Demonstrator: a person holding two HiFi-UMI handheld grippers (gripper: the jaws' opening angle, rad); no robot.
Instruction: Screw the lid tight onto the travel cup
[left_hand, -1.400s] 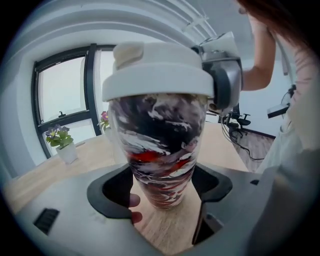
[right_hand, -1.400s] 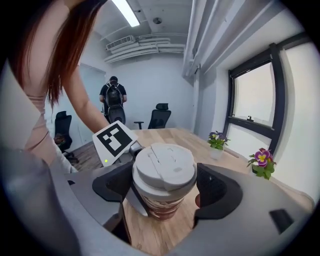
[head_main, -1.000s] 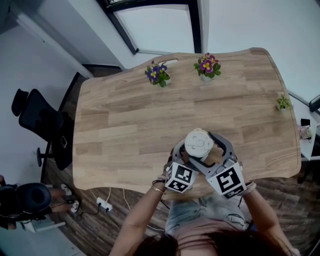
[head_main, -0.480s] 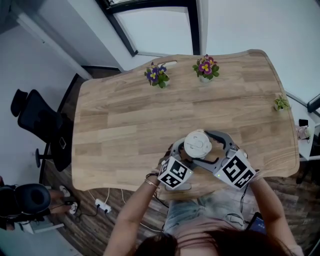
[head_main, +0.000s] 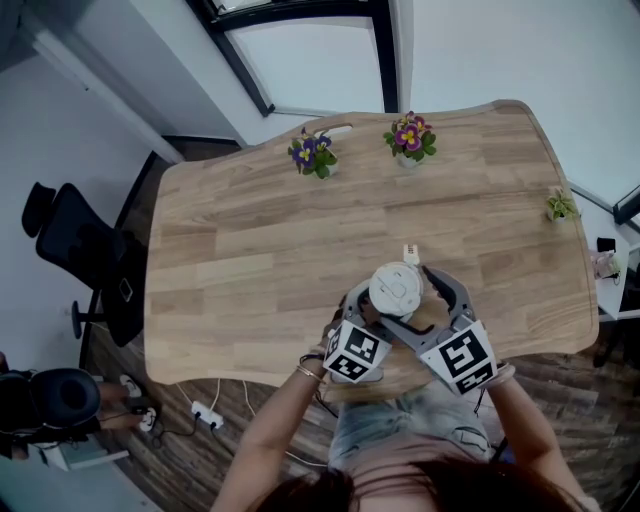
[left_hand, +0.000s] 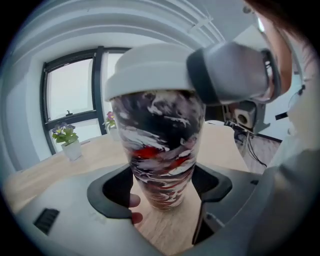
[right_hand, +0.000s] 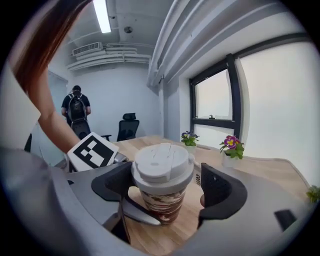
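Up close, the left gripper (left_hand: 162, 186) view shows the travel cup (left_hand: 160, 145) swirled black, white and red, with the fingers (left_hand: 111, 192) clamped on its lower body. The right gripper (right_hand: 164, 186) view shows the white lid (right_hand: 161, 162) seated, one finger touching it, the other barely clear. Head view alone places the cup near the worktop (head_main: 260, 250) front edge.

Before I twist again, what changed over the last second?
The right gripper swung out to the person's right around the lid, then back; a gap now shows at one jaw. The left gripper stayed clamped on the travel cup, which did not move.
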